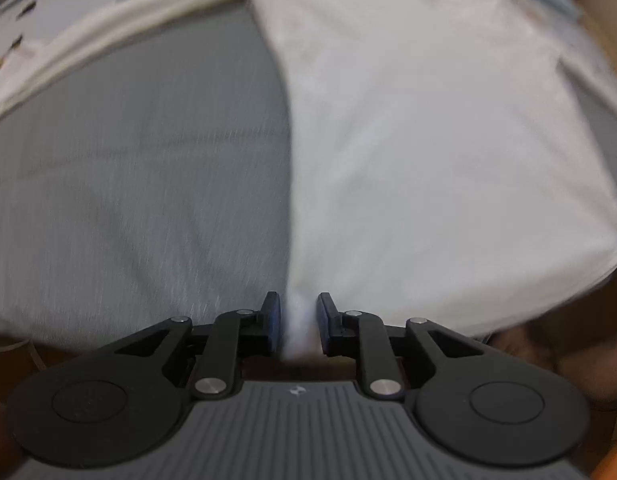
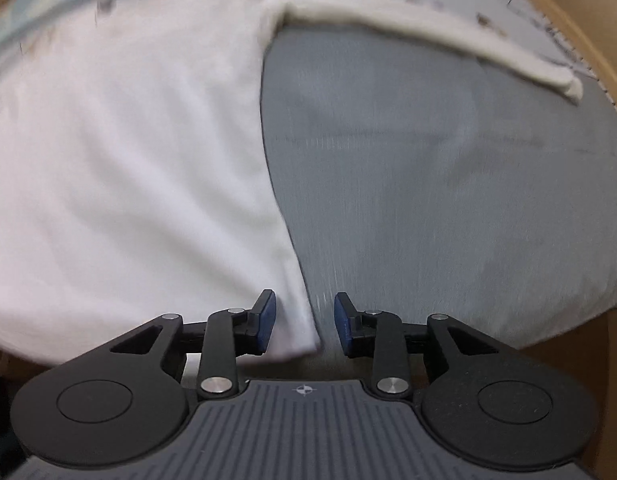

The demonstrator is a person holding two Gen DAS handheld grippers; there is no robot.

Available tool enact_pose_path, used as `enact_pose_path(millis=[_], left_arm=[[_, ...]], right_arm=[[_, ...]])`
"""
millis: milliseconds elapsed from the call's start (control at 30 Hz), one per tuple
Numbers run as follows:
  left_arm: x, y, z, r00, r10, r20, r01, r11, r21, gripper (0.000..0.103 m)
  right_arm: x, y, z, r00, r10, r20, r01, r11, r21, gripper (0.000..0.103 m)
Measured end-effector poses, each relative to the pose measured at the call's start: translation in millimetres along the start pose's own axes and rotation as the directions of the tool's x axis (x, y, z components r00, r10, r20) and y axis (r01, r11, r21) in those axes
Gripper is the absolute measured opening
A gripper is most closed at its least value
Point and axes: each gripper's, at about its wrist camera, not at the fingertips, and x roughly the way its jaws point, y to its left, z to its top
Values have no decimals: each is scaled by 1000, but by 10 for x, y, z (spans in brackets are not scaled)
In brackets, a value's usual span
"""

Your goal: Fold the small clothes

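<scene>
Left wrist view: left gripper (image 1: 298,320) and right gripper (image 2: 304,320) stand narrowly parted, white cloth (image 1: 428,140) loose between them, seemingly laying its fold.

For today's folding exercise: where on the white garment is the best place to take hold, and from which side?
Grip the white garment at its near corner, where the hem meets the straight folded edge, coming steeply from above. That corner lies flat on the grey cloth, between the right claw pads, so one pinch catches every layer.
</scene>
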Motion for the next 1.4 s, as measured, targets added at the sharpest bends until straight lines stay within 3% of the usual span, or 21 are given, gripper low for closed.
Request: enact_pose_path(millis=[100, 233, 333, 400, 467, 533, 600, 767, 833, 900, 1000, 1067, 1133, 1200, 1400], left_arm=[[-211, 49, 33, 992, -14, 125, 20, 999, -43, 42], [-379, 74, 124, 965, 16, 262, 12, 994, -108, 51], [-539, 16, 179, 924, 62, 378, -15, 992, -125, 55], [-626, -66, 329, 888, 111, 445, -53, 989, -141, 58], [-722, -62, 430, 864, 131, 486, -52, 983, -174, 58], [-806, 18, 537, 851, 146, 505, -43, 977, -211, 58], [-877, 146, 705, 838, 185, 513, -66, 968, -242, 58], [-915, 803, 1246, 814, 223, 536, -4, 926, -379, 56], [-845, 1103, 1380, 799, 251, 547, -2, 910, -415, 49], [-698, 1376, 1447, 798, 276, 535, -15, 898, -440, 42], [-436, 1823, 1324, 811, 289, 509, 4, 867, -499, 28], [-288, 2183, 1246, 842, 293, 454, 19, 823, -568, 26], [-235, 2520, 1139, 838, 314, 446, 49, 772, -634, 26], [-191, 2857, 1006, 841, 348, 415, 60, 702, -709, 26], [12, 3666, 589, 867, 311, 389, 233, 437, -869, 28]], right_arm=[[-391, -46, 181, 975, 52, 215, -59, 998, 26, 34], [-928, -61, 405, 894, 94, 439, -98, 995, -14, 51], [-1093, -105, 476, 843, 78, 532, -71, 997, -32, 53], [-967, -128, 473, 820, 46, 571, -49, 999, -11, 53], [-838, -187, 493, 835, 20, 550, -78, 994, 82, 53], [-808, -230, 539, 822, 36, 569, -145, 978, 147, 52], [-720, -147, 586, 839, 28, 544, -143, 975, 170, 52], [-608, 95, 649, 856, 4, 517, -86, 987, 135, 52], [-598, 161, 693, 858, 1, 514, -75, 990, 123, 52], [-632, 222, 729, 855, -11, 518, -62, 990, 123, 51], [-642, 285, 794, 861, -8, 509, -68, 989, 131, 32], [-634, 362, 852, 866, 9, 500, -74, 991, 112, 14], [-642, 473, 906, 864, 19, 503, -63, 995, 71, 13], [-653, 579, 946, 865, 28, 500, -53, 998, 36, 13], [-571, 840, 1070, 888, 40, 458, -29, 999, -31, 13]])
